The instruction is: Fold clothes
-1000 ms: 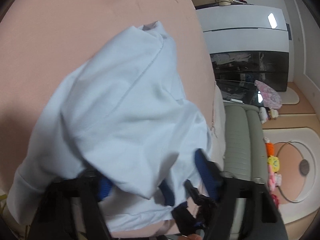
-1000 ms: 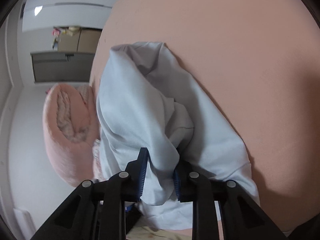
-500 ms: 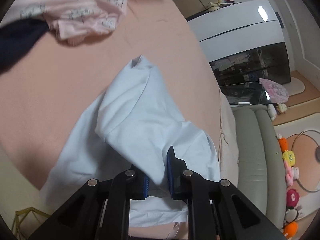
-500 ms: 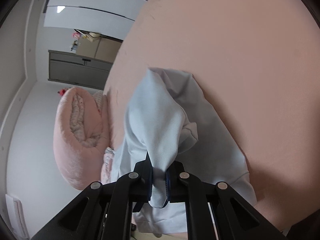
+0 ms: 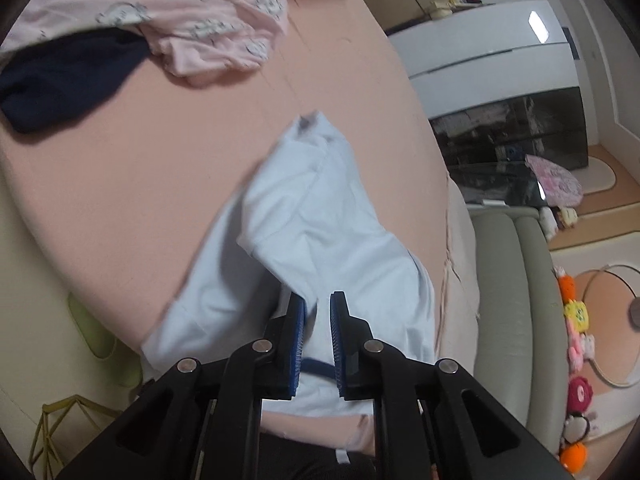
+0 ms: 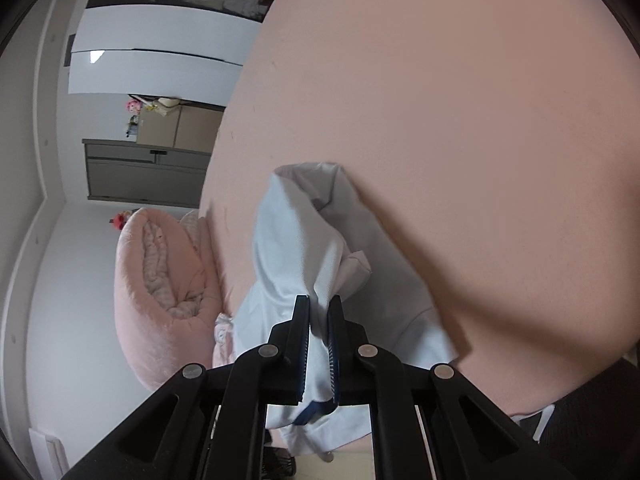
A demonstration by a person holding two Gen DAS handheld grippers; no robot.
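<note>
A pale blue garment [image 5: 320, 236] lies rumpled on the pink bed [image 5: 140, 184], trailing over the near edge. My left gripper [image 5: 318, 312] is shut on a fold of it and holds that fold raised. In the right wrist view the same garment [image 6: 304, 248] hangs from my right gripper [image 6: 319, 312], which is shut on another fold, with a dark blue trim below the pads. The far end of the garment rests on the pink bed [image 6: 460, 120].
A pink patterned garment [image 5: 192, 12] and a dark navy garment [image 5: 60, 76] lie at the far left of the bed. A grey sofa [image 5: 516, 304] and toys [image 5: 576, 320] are to the right. A pink cushion [image 6: 160, 296] sits left of the bed.
Both grippers have closed from wide open onto folds of the blue garment and lifted back. The garment has been drawn into a narrower, bunched strip.
</note>
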